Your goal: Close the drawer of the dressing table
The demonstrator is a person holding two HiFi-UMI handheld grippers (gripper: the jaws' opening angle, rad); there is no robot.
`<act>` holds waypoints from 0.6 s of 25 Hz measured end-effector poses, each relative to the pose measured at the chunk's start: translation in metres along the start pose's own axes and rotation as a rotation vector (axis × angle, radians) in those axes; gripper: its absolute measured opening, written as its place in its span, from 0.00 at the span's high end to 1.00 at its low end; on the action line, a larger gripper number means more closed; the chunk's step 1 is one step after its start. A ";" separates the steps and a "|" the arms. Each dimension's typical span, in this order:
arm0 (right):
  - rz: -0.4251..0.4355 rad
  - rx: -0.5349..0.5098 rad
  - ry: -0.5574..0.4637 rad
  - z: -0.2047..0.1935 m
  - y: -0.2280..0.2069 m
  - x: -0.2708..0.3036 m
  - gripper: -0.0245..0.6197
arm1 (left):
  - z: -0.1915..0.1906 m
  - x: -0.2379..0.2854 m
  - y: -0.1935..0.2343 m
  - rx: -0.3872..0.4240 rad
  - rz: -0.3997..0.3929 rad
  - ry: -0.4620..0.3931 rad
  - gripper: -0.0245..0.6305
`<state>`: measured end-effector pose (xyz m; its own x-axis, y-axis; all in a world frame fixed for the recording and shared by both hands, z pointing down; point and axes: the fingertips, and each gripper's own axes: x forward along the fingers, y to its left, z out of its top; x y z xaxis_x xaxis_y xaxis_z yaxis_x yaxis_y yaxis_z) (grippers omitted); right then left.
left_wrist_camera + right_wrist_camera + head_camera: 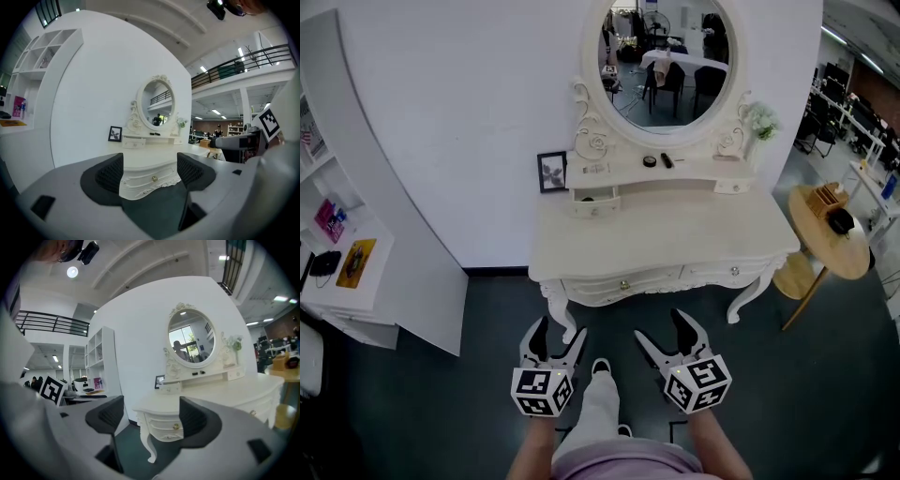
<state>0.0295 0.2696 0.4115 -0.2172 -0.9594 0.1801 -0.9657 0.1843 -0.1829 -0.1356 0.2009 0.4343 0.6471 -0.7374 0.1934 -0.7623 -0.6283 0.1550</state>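
The white dressing table [666,239] with its oval mirror [666,61] stands against the wall ahead of me. On its upper shelf the small left drawer [595,202] sticks out a little; the small right drawer [733,186] sits flush. The wide front drawer shows a brass knob [625,284]. Both grippers hang in front of the table, short of it and touching nothing. My left gripper [560,330] is open and empty, and its own view looks at the front drawer knob [154,178]. Equally open and empty, my right gripper [660,326] frames the table's left corner and leg [150,446].
A framed picture [551,172] leans on the wall left of the table. A round wooden side table [825,234] stands at the right, a white shelf unit [347,272] at the left. A small plant [762,120] sits by the mirror. The person's leg [600,403] is between the grippers.
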 end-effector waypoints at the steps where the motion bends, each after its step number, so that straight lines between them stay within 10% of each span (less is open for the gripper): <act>1: -0.002 0.000 0.004 0.001 -0.005 0.008 0.39 | 0.001 0.009 0.005 -0.002 0.000 0.002 0.44; 15: -0.061 -0.033 0.026 0.041 -0.070 0.159 0.39 | 0.048 0.157 0.094 -0.005 -0.024 -0.008 0.43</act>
<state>0.0684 0.0951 0.4129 -0.1611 -0.9632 0.2150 -0.9813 0.1330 -0.1394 -0.1049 0.0140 0.4328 0.6655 -0.7240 0.1816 -0.7464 -0.6449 0.1644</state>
